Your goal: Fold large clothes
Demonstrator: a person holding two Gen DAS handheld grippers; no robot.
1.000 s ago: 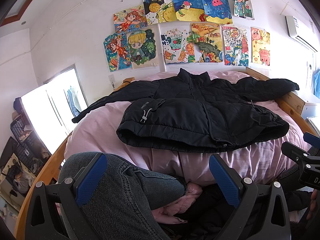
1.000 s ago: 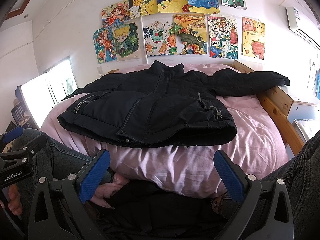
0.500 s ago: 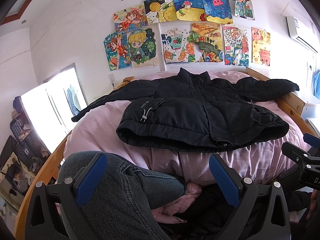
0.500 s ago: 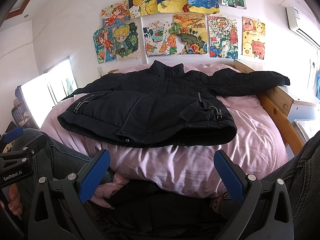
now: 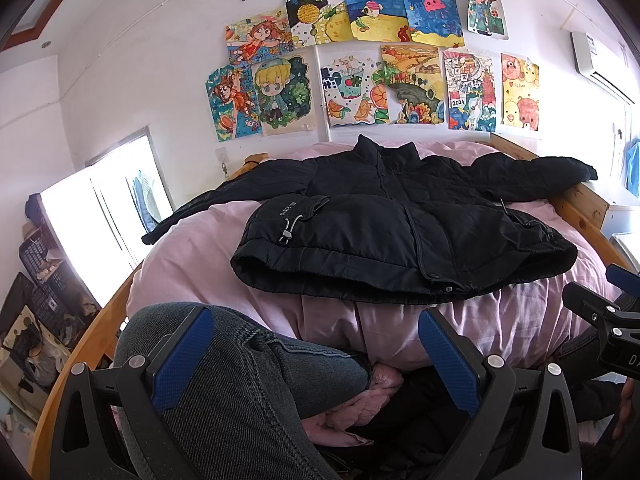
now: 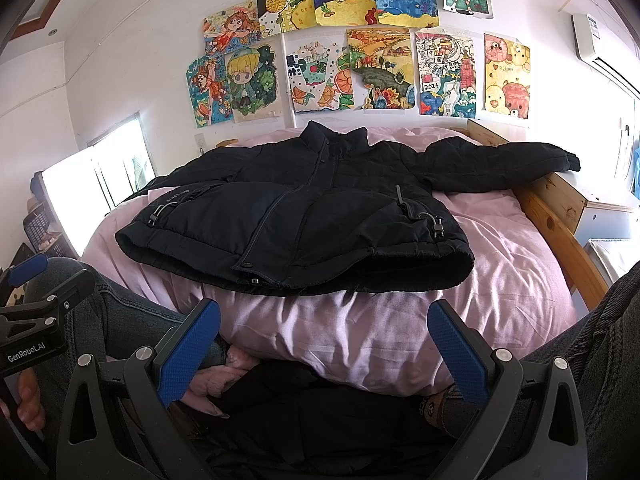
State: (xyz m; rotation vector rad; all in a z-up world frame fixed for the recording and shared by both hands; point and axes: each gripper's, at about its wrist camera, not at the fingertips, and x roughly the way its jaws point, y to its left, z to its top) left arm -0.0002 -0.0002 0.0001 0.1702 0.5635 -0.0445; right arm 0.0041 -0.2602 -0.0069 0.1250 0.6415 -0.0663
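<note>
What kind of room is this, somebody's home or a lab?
Most likely a child's bedroom at home. A black jacket lies spread on a bed with a pink sheet and a wooden frame, and colourful hand-drawn pictures cover the wall behind it.

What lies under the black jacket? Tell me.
The black jacket lies spread flat on a pink sheet covering the bed, with one sleeve reaching over the wooden bed frame. Whatever sits directly beneath its body is hidden.
</note>
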